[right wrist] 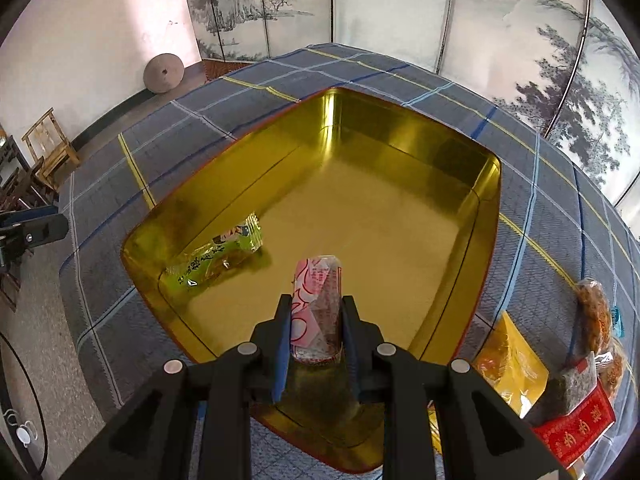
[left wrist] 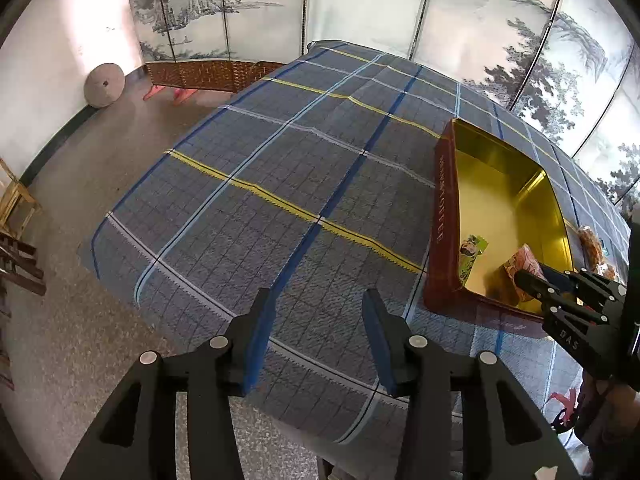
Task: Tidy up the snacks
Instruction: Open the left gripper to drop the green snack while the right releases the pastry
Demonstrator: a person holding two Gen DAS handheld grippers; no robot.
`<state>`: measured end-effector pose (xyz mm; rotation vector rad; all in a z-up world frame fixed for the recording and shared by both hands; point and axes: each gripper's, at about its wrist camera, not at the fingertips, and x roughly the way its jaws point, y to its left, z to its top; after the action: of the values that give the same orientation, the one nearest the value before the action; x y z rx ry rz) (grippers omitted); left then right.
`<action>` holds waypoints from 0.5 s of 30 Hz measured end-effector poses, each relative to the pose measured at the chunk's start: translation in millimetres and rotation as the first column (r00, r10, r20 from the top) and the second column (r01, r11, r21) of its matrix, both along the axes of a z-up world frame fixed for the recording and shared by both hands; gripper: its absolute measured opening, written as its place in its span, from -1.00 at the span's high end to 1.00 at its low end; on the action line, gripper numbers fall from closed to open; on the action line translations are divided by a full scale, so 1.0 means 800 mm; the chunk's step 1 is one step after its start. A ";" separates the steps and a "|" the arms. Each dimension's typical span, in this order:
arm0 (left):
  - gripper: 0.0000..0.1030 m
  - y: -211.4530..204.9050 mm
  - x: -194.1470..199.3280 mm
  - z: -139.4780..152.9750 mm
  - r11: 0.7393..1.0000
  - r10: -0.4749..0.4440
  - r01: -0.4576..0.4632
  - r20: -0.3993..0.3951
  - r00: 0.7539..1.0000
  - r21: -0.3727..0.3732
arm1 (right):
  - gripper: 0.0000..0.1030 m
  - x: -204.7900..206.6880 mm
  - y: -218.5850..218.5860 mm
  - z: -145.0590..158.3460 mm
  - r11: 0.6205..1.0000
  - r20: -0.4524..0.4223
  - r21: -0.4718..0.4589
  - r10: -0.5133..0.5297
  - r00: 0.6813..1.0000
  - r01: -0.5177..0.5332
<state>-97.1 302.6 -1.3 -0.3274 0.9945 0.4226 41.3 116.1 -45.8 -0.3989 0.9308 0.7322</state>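
A gold-lined tin point(right wrist: 486, 216) with red outer walls point(left wrist: 442, 216) sits on the plaid tablecloth. Inside it, a green snack packet point(right wrist: 218, 258) leans against the left wall. My right gripper point(right wrist: 316, 304) is shut on a pink and white snack pack point(right wrist: 318, 300), held over the tin's near end; the left wrist view shows the same pack point(left wrist: 522, 262) at the right gripper's tip point(left wrist: 524, 278). My left gripper point(left wrist: 318, 300) hovers over bare cloth left of the tin, open, nothing between its blue pads.
Loose snacks lie right of the tin: a yellow pouch point(right wrist: 510, 364), a red packet point(right wrist: 576, 428), a grey block point(right wrist: 570, 388) and orange snack bags point(right wrist: 596, 312). The tablecloth point(left wrist: 280, 184) ends at a floor edge on the left. A folding screen stands behind.
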 end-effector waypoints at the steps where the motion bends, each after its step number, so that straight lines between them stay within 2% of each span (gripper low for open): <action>1: 0.18 0.000 -0.001 0.000 1.000 0.002 -0.002 -0.001 1.000 -0.001 | 0.55 0.000 0.001 0.000 1.000 0.001 -0.001 0.002 1.000 -0.002; 11: 0.15 -0.008 0.002 -0.005 1.000 -0.013 0.012 -0.014 1.000 -0.012 | 0.54 0.000 0.001 0.000 1.000 -0.005 0.003 0.004 1.000 -0.004; 12: 0.14 -0.011 0.003 -0.005 1.000 -0.015 0.015 -0.015 1.000 -0.012 | 0.50 0.000 0.000 0.001 1.000 -0.006 0.007 0.004 1.000 -0.004; 14: 0.12 -0.016 0.005 -0.005 0.999 -0.028 0.028 -0.016 0.999 -0.015 | 0.29 0.000 -0.001 0.003 1.000 0.000 0.010 -0.002 1.000 0.002; 15: 0.08 -0.019 0.007 -0.005 0.999 -0.035 0.035 -0.018 0.999 -0.014 | 0.12 -0.001 -0.003 0.006 1.000 0.003 0.015 -0.004 1.000 0.004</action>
<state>-91.4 287.5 -5.5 -0.3187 1.0198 0.3876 40.5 113.5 -41.2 -0.3843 0.9228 0.7344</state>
